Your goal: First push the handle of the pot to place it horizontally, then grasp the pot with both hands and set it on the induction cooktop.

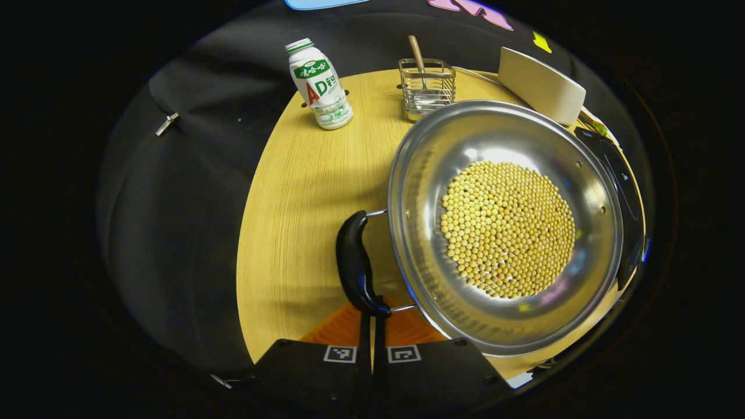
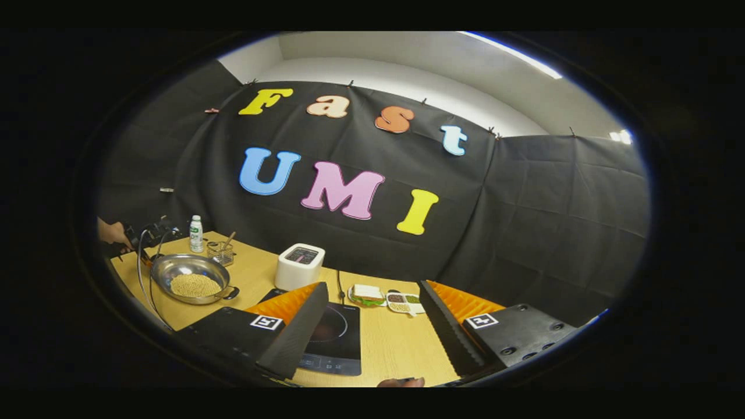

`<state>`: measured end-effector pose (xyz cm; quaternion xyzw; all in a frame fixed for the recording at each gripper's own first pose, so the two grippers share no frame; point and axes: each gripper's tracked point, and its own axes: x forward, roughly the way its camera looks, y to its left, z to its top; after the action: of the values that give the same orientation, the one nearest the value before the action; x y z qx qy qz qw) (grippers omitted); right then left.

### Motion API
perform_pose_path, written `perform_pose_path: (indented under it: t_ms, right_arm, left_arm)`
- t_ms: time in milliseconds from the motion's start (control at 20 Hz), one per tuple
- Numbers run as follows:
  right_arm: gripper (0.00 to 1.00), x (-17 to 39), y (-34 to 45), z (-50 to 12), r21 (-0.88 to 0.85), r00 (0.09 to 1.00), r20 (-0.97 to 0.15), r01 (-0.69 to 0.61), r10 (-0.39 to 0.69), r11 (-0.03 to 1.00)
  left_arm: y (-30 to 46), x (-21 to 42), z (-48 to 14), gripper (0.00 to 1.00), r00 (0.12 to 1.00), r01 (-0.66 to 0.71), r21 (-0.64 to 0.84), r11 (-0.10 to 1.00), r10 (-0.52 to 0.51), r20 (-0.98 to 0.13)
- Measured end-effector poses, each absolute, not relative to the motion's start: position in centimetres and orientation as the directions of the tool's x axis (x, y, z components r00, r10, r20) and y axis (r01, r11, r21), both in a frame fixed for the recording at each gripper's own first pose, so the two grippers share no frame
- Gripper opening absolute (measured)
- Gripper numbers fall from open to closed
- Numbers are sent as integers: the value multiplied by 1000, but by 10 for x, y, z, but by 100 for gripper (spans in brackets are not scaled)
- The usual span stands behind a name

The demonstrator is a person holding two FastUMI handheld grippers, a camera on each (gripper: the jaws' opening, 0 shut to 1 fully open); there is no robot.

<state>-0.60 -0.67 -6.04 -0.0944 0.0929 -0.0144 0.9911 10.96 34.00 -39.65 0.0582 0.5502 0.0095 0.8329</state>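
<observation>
Left gripper view: the left gripper (image 1: pixel 372 326) sits at the near edge of the round light-wood table (image 1: pixel 302 192), its two fingers drawn together with almost no gap, their tips at the near end of the black curved handle (image 1: pixel 355 265) of the wide shiny steel pot (image 1: pixel 503 224). Whether the fingers pinch the handle or merely touch it cannot be told. The pot holds a bed of yellow dried soybeans (image 1: pixel 507 228) and stands on the table, its far-right rim next to the black glass induction cooktop (image 1: pixel 623 192). Beyond the pot stand a white plastic drink bottle with a green cap (image 1: pixel 319 84), a small wire basket holding a wooden-handled utensil (image 1: pixel 426 87) and a white box-shaped appliance (image 1: pixel 541 84).

Right gripper view: the right gripper (image 2: pixel 372 331) hangs above the table with its jaws spread wide and nothing between them. Below lies the induction cooktop (image 2: pixel 334 340); the pot (image 2: pixel 189 278) stands well to its left, on the table surface, not on the cooktop. A hand (image 2: pixel 113 233) holds the left gripper (image 2: pixel 148 235) beside the pot. Past the cooktop lie a small plate with a sandwich (image 2: pixel 366 295) and a divided dish of grains (image 2: pixel 404 301).
</observation>
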Motion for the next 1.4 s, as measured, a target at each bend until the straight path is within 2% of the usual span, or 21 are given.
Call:
perform_pose_path:
  t_ms: [300, 550, 600, 700, 900, 1150, 1400]
  right_arm:
    - [98, -3, -1, -63, -185, 977, -211, -34, -5, 982]
    - [98, 2, 7, -70, -165, 970, -239, -88, 47, 982]
    - [98, 5, 11, -75, -155, 967, -246, -104, 63, 982]
    - [96, 14, 32, -85, -126, 957, -270, -141, 103, 982]
    - [98, 35, 85, -113, -25, 913, -347, -236, 213, 972]
    - [98, 57, 140, -151, 64, 859, -422, -290, 290, 955]
    - [99, 76, 189, -198, 122, 807, -495, -304, 323, 945]
  left_arm:
    - [346, 126, -398, 5, 430, 44, 122, 992, 91, -898]
    - [356, 119, -372, 5, 550, -17, 134, 991, 121, -826]
    - [357, 117, -367, 8, 579, -8, 138, 990, 117, -807]
    - [362, 113, -351, 38, 639, 9, 166, 986, 121, -759]
    - [356, 115, -323, 99, 761, 36, 121, 992, 51, -647]
    - [342, 125, -313, 97, 804, 57, -51, 997, -76, -590]
    - [344, 140, -337, 98, 785, 21, -134, 991, -99, -611]
